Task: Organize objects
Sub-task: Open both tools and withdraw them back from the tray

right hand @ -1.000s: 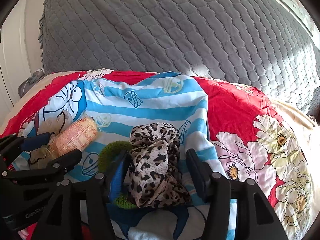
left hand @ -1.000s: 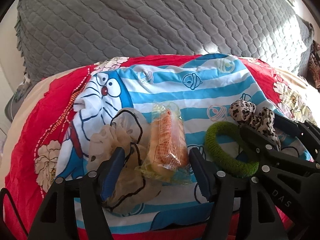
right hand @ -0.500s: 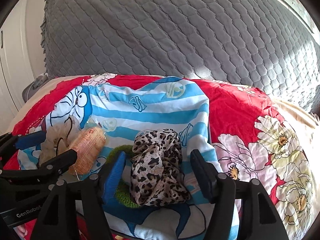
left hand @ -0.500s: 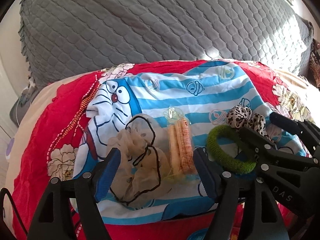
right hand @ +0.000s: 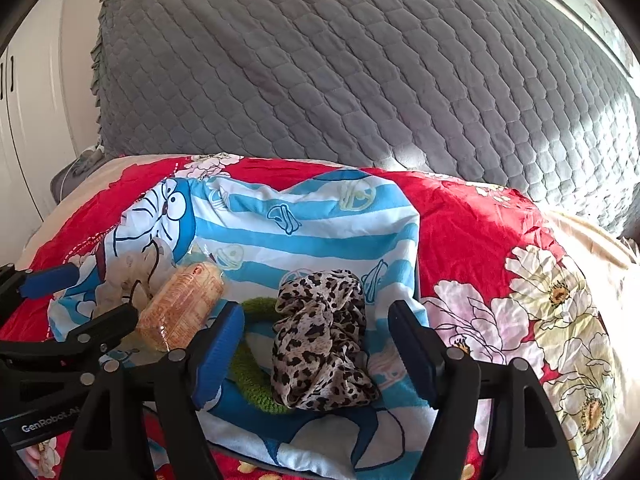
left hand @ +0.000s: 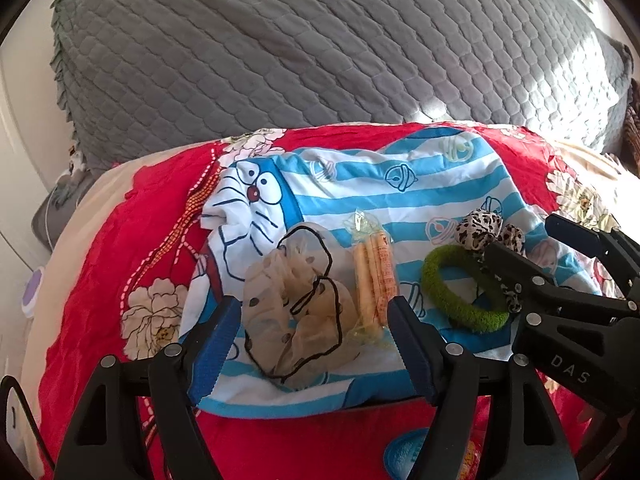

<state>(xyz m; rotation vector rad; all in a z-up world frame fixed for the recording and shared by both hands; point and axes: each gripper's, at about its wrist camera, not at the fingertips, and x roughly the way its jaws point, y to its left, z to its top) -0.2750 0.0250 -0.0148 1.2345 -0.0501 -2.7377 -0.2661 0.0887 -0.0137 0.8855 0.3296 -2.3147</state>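
Note:
Four items lie in a row on a blue-striped cartoon cloth point(left hand: 400, 196): a beige dotted scrunchie point(left hand: 296, 312), a clear snack packet point(left hand: 374, 280), a green fuzzy hair ring point(left hand: 460, 292) and a leopard-print scrunchie point(right hand: 320, 336). My left gripper point(left hand: 312, 344) is open and empty, its fingers either side of the beige scrunchie and the packet. My right gripper point(right hand: 316, 344) is open and empty, its fingers either side of the leopard scrunchie, with the green ring point(right hand: 256, 380) partly under it. The packet also shows in the right wrist view point(right hand: 184, 308).
The cloth point(right hand: 304, 220) lies on a red floral bedspread point(right hand: 500, 240). A grey quilted cover point(left hand: 320, 48) rises behind. White cupboard doors point(right hand: 24, 120) stand at the left. The right gripper's body point(left hand: 560, 312) sits close to the right of the left one.
Both grippers have pulled back and risen from the items. The snack packet, earlier between the left fingers, now lies flat on the cloth. The leopard scrunchie stays put.

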